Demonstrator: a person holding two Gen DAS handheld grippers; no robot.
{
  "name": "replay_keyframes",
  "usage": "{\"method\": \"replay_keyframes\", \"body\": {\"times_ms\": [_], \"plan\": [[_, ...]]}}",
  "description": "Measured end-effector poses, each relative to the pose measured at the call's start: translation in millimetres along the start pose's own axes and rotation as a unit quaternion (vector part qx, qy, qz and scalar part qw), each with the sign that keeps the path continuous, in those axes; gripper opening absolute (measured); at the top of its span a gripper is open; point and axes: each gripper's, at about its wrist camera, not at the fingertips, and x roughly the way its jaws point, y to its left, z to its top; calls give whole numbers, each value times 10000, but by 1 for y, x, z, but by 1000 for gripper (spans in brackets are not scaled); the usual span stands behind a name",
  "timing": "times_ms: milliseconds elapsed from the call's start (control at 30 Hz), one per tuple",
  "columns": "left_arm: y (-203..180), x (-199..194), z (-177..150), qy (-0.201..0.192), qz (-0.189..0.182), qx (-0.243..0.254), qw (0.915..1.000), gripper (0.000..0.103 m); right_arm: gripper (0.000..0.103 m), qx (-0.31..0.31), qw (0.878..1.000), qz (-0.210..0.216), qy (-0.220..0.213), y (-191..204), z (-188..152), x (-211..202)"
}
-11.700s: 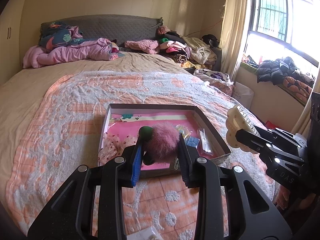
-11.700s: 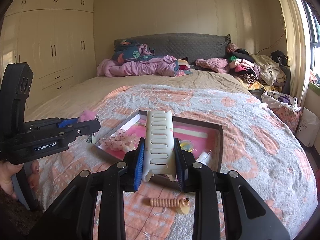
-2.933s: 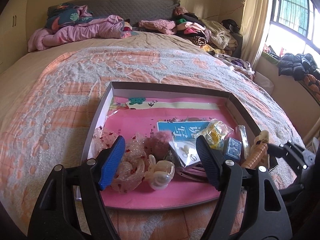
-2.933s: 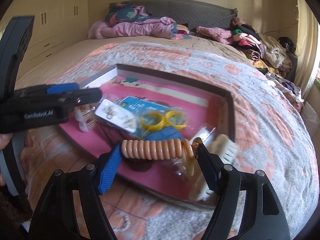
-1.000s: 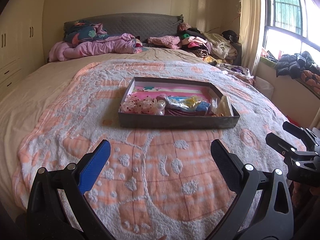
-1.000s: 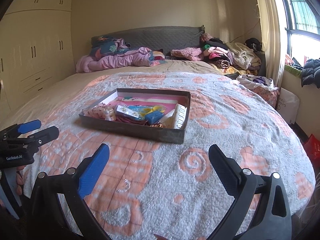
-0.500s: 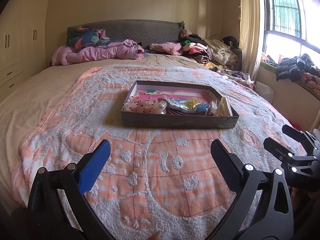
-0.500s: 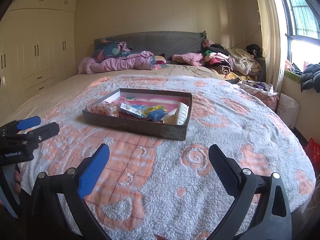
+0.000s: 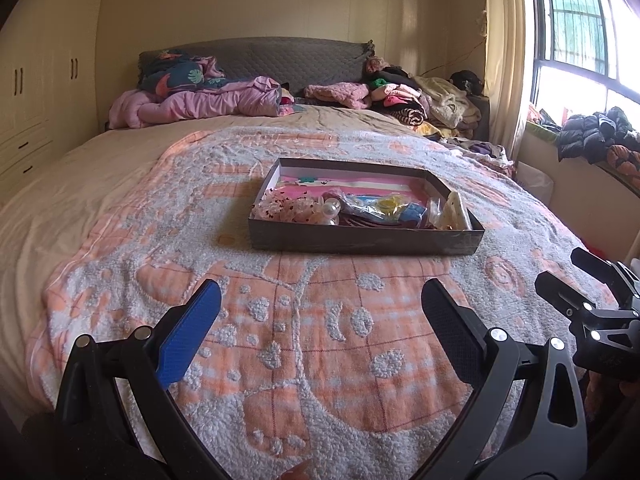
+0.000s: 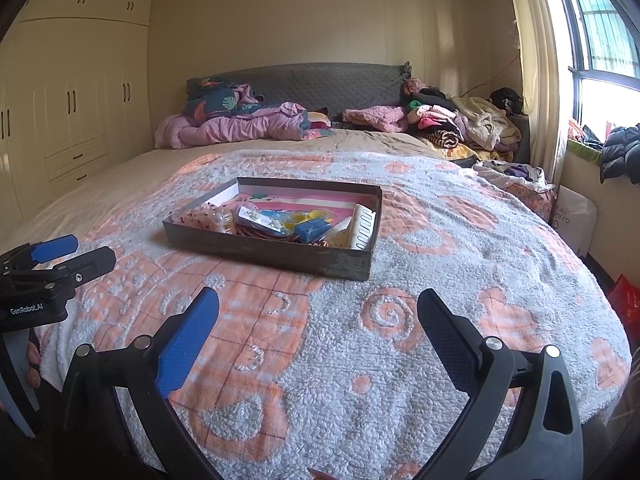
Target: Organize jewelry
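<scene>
A shallow grey box [image 9: 360, 240] with a pink lining sits in the middle of the bed. It also shows in the right wrist view [image 10: 272, 254]. It holds several hair and jewelry pieces: a pearl clip [image 9: 331, 211], yellow rings in a bag [image 10: 308, 216], a white claw clip [image 10: 365, 227]. My left gripper [image 9: 320, 316] is open and empty, well short of the box. My right gripper [image 10: 318, 316] is open and empty, also back from the box.
The bed carries an orange and white blanket [image 9: 300, 320]. A pink quilt [image 9: 200, 102] and piled clothes [image 9: 408, 96] lie by the headboard. Wardrobes [image 10: 68, 108] stand on the left, a window [image 10: 608, 40] on the right.
Both grippers have drawn back from the box and risen a little. Both let go of their pieces earlier; the fluffy pink piece, white clip and coil tie now lie in the box.
</scene>
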Motion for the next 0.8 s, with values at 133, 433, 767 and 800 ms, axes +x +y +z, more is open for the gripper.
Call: {"method": "replay_keyframes", "body": {"times_ms": [133, 433, 767, 800], "plan": [[1, 1, 0, 7, -4, -18, 10000, 92, 97, -4, 10000, -11, -6, 0, 0, 0], [2, 0, 0, -24, -18, -24, 10000, 92, 97, -8, 10000, -14, -16, 0, 1, -1], [1, 0, 2, -35, 1, -20, 10000, 92, 97, 9, 10000, -38, -51, -2, 3, -2], [1, 0, 2, -37, -2, -19, 10000, 92, 97, 14, 10000, -43, -59, -3, 3, -3]]}}
